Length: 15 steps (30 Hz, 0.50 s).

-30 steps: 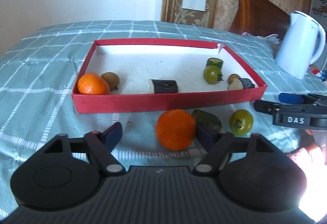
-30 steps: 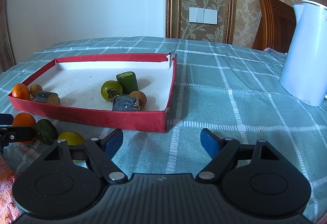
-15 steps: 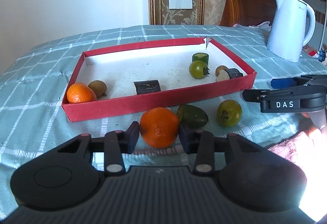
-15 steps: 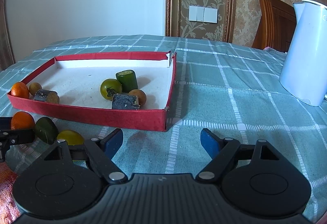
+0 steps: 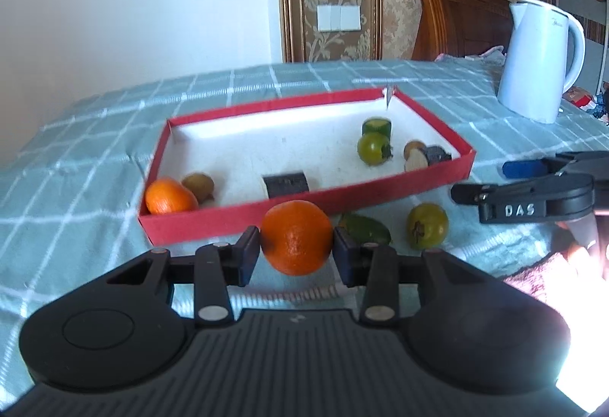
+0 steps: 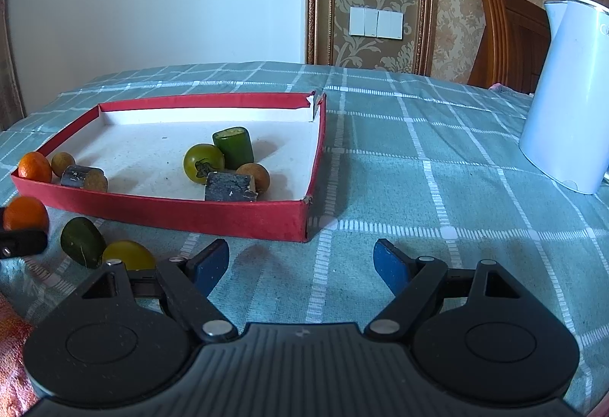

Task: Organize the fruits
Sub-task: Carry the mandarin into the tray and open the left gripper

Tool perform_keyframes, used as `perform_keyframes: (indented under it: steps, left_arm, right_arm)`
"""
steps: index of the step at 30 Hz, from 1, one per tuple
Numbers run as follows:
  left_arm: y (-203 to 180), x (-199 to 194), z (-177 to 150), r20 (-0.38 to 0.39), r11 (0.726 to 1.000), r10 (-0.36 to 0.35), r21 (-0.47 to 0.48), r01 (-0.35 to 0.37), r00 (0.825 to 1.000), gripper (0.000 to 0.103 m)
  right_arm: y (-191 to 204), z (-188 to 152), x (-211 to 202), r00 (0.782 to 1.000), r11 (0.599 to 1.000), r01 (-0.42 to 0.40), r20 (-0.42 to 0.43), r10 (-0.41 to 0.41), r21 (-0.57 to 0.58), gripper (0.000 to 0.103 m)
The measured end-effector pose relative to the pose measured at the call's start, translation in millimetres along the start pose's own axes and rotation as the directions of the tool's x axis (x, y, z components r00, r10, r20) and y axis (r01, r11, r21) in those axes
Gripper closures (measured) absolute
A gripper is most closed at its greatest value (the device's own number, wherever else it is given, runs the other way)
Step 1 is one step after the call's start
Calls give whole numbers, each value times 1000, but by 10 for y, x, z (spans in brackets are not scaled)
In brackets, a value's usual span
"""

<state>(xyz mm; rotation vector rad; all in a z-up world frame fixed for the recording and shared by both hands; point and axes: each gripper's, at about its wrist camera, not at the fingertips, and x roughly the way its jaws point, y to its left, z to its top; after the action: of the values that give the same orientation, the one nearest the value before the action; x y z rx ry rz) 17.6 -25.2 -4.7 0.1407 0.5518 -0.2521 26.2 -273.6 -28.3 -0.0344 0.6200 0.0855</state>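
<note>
in front of the red tray point(image 5: 213, 224), on the checked green cloth point(image 6: 437, 188), the left gripper point(image 5: 296, 251) has just been closing, and its two dark pads now press on either side of an orange point(image 5: 296, 237), which sits between them clear of the cloth. the right gripper point(image 6: 300, 262) hangs over bare cloth near the tray's right front corner, its blue-padded jaws spread wide with nothing between them and touching nothing.

just beyond the held orange, still outside the tray, lie a dark green piece point(image 5: 365, 232) and a yellow-green round fruit point(image 5: 427, 225), side by side and near the tray's front wall. the tray's front wall stands between the held orange and the tray floor.

inside the tray, at its left front corner, a second orange point(image 5: 169, 196) touches a small brown fruit point(image 5: 198, 185). a dark cut block point(image 5: 285, 184) lies near the middle of the front wall. toward the right end sit a green cylinder point(image 6: 233, 147), a green tomato-like fruit point(image 6: 203, 162), another brown fruit point(image 6: 254, 175) and a second dark block point(image 6: 230, 187), bunched together.

a white kettle point(image 5: 540, 59) stands well apart on the right, and a wooden chair back point(image 6: 506, 40) shows behind it.
</note>
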Motion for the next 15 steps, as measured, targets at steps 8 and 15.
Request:
perform_keyframes:
  steps: [8,15]
  left_arm:
    - [63,-4,216,47,999,28,17,-28,999,65]
    - [289,214,472,69,998,33,-54,-29,997,65]
  right_arm:
    - [6,3,11,1000,1000,1,-4,-1,-1,20]
    - [8,6,34,1000,1000,1,-13,-1,2,20]
